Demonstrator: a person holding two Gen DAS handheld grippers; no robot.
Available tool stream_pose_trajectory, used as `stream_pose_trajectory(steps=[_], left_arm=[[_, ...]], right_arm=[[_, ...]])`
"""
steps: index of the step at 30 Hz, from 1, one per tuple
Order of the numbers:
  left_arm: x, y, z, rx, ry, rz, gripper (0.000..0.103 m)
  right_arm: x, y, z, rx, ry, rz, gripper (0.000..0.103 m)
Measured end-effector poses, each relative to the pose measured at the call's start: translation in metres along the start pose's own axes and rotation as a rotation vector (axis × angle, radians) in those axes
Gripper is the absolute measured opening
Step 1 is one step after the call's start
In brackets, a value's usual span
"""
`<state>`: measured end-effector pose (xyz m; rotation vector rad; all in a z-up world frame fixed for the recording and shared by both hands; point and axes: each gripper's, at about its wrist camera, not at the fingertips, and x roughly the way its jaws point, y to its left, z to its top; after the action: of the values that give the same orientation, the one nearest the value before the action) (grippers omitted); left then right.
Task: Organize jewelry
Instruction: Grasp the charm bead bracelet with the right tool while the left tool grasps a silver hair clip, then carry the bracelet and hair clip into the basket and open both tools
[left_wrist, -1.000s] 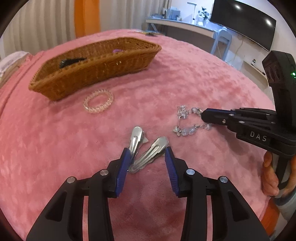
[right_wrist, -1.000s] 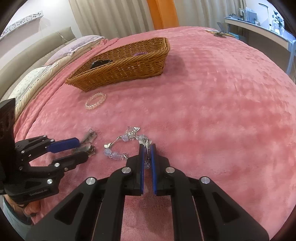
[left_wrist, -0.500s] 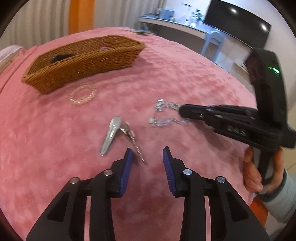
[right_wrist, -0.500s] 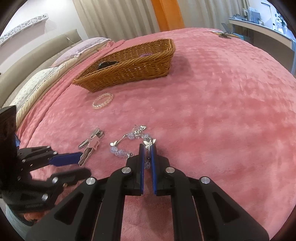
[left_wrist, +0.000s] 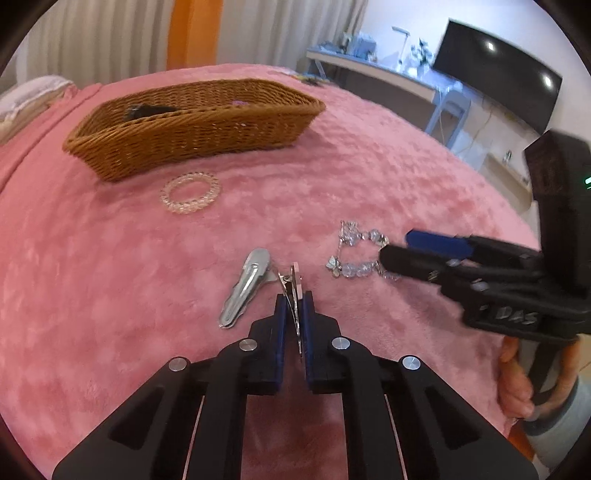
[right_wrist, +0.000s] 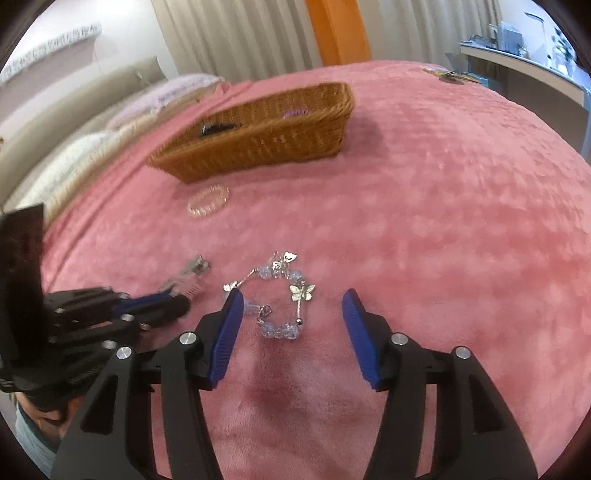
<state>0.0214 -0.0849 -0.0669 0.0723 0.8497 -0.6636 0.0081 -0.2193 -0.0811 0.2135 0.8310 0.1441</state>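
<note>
Left gripper (left_wrist: 294, 306) pinches one hair clip (left_wrist: 293, 286); right gripper (right_wrist: 291, 314) gapes wide over the butterfly bracelet (right_wrist: 282, 295); wicker basket (left_wrist: 192, 125) awaits most pieces.

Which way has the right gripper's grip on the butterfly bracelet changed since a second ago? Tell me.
Yes. The right gripper has opened; the bracelet lies free on the pink blanket.

The right gripper (right_wrist: 291, 301) is spread wide above a butterfly-charm bracelet (right_wrist: 279, 295) lying on the pink bedspread (right_wrist: 443, 221). At left, the left gripper (right_wrist: 173, 301) meets blurred hair clips (right_wrist: 188, 277). Farther off, a clear beaded bracelet (right_wrist: 208, 200) lies just beside a wicker basket (right_wrist: 258, 140).
</note>
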Motion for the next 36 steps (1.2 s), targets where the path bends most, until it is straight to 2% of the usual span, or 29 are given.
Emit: stream_pose_trajectory(steps=[3, 7, 11, 12, 16, 22, 27, 32, 36], left_arm=[[-0.007, 0.008, -0.003, -0.037, -0.042, -0.026, 0.006], [-0.009, 0.011, -0.004, -0.057, -0.055, -0.053, 0.006], [-0.011, 0.013, -0.004, -0.07, -0.074, -0.07, 0.006], [-0.012, 0.014, -0.005, -0.073, -0.077, -0.074, 0.006], [-0.013, 0.015, -0.005, -0.079, -0.089, -0.081, 0.006], [-0.016, 0.016, -0.005, -0.083, -0.109, -0.087, 0.006], [-0.027, 0.019, -0.003, -0.098, -0.147, -0.098, 0.006], [-0.051, 0.023, 0.007, -0.114, -0.187, -0.098, 0.006], [-0.077, 0.025, 0.036, -0.09, -0.221, -0.071, 0.006]], right_arm=[[0.009, 0.014, 0.004, -0.064, 0.033, -0.048, 0.053], [0.019, 0.029, 0.005, -0.135, 0.052, -0.106, 0.052], [0.016, 0.04, -0.003, -0.183, 0.051, -0.095, 0.02], [0.016, 0.043, -0.005, -0.194, 0.056, -0.096, 0.015], [0.011, 0.047, -0.01, -0.204, 0.051, -0.101, 0.007], [-0.001, 0.041, -0.008, -0.144, 0.011, -0.07, 0.007], [-0.024, 0.037, 0.006, -0.092, -0.045, -0.003, 0.008], [-0.048, 0.049, 0.03, -0.139, -0.097, -0.006, 0.008], [-0.063, 0.057, 0.06, -0.184, -0.141, -0.01, 0.008]])
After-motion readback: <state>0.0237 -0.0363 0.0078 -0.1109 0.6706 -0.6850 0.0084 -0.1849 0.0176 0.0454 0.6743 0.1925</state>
